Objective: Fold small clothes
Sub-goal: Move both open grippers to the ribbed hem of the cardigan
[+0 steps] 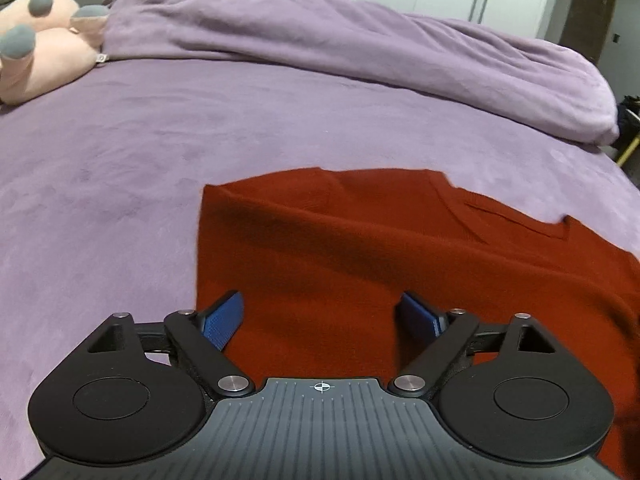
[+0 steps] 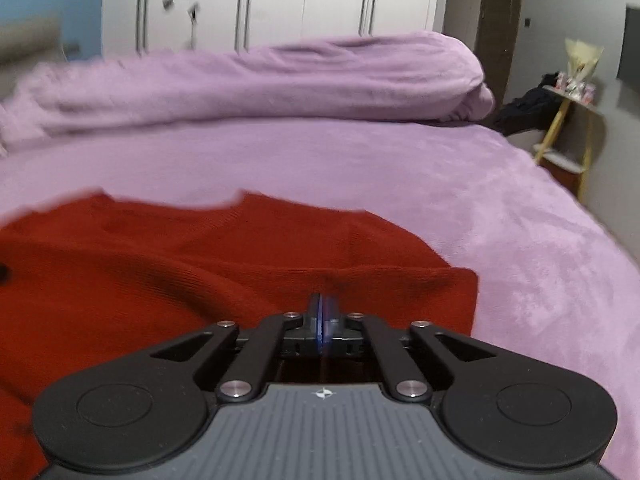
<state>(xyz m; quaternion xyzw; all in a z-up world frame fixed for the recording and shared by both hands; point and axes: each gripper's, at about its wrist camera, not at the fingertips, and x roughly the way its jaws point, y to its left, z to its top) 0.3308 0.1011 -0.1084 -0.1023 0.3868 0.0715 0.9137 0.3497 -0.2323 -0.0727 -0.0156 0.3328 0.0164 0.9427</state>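
- Fingers [image 1: 224, 320] of my left gripper [image 1: 320, 316] stand wide apart, blue pads facing each other, with nothing between them; they hover over the near left part of the red sweater [image 1: 360, 264], and I cannot tell whether the tips touch the knit.
- Both fingers of my right gripper [image 2: 323, 312] are pressed together so only a thin blue seam shows between the pads. They sit right at a raised fold near the garment's right edge, and appear to pinch that fold, though the cloth between the pads is hidden.
- My red sweater [image 2: 200, 272] lies spread on the bed [image 1: 120, 168], its V-shaped neckline toward the far side in the left wrist view, its left edge straight and its right side rumpled into soft ridges.
- Under it the bed is covered in a lilac plush sheet.
- Beyond the sweater, a bunched lilac blanket [image 1: 340, 48] runs across the far side of the bed.
- At the far left, a pink plush toy [image 1: 36, 48] with grey tips rests beside the blanket.
- White wardrobe doors [image 2: 280, 0] stand behind the bed.
- Off to the right a small yellow-legged side table [image 2: 568, 128] stands by the wall.
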